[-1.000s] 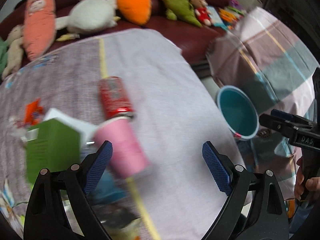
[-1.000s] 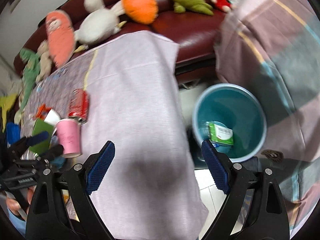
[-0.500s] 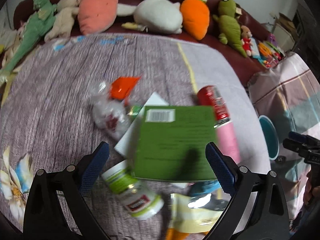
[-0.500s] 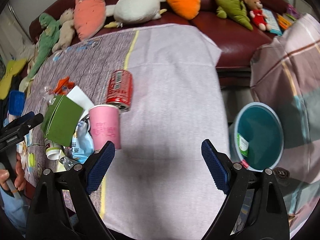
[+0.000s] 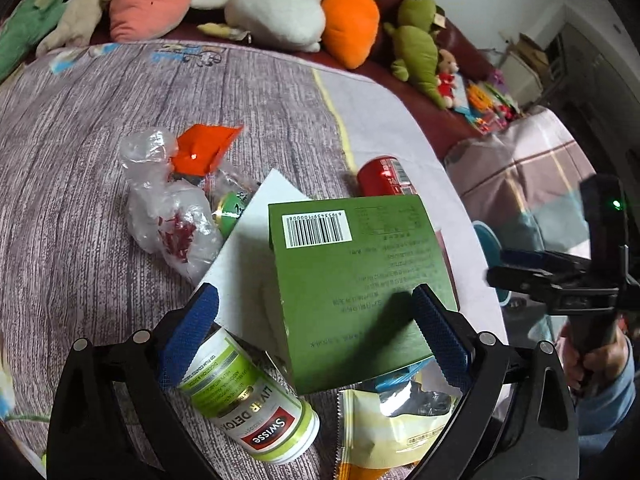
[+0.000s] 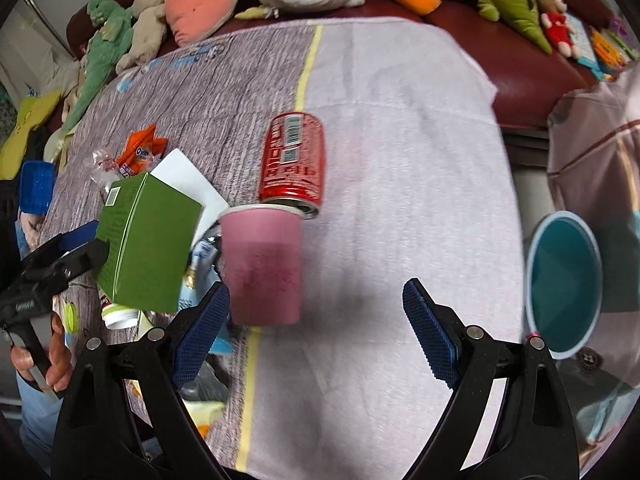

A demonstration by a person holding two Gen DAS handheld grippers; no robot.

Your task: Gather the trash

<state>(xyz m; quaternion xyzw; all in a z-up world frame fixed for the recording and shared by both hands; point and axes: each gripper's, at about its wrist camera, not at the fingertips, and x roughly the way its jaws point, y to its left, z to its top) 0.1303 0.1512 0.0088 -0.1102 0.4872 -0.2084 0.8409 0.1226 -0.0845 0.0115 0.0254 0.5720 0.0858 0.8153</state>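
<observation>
We see the green box [image 5: 356,280] on top of the trash pile, between the wide-spread jaws of our left gripper [image 5: 316,336]. Beside the box stands the pink cup [image 6: 262,264], with our right gripper [image 6: 316,332] released before it, the red can [image 6: 292,160] lying behind, and the teal bin [image 6: 564,284] well apart.

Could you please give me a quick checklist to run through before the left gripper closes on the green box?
1. Left gripper open: ok.
2. Green box fully between its fingers: not ok; one finger overlaps the box.
3. White bottle clear of the near finger: cannot tell.
4. Right gripper open and empty: ok.
5. Teal bin open and beside the table: ok.
6. Pink cup and red can clear of the box: ok.
</observation>
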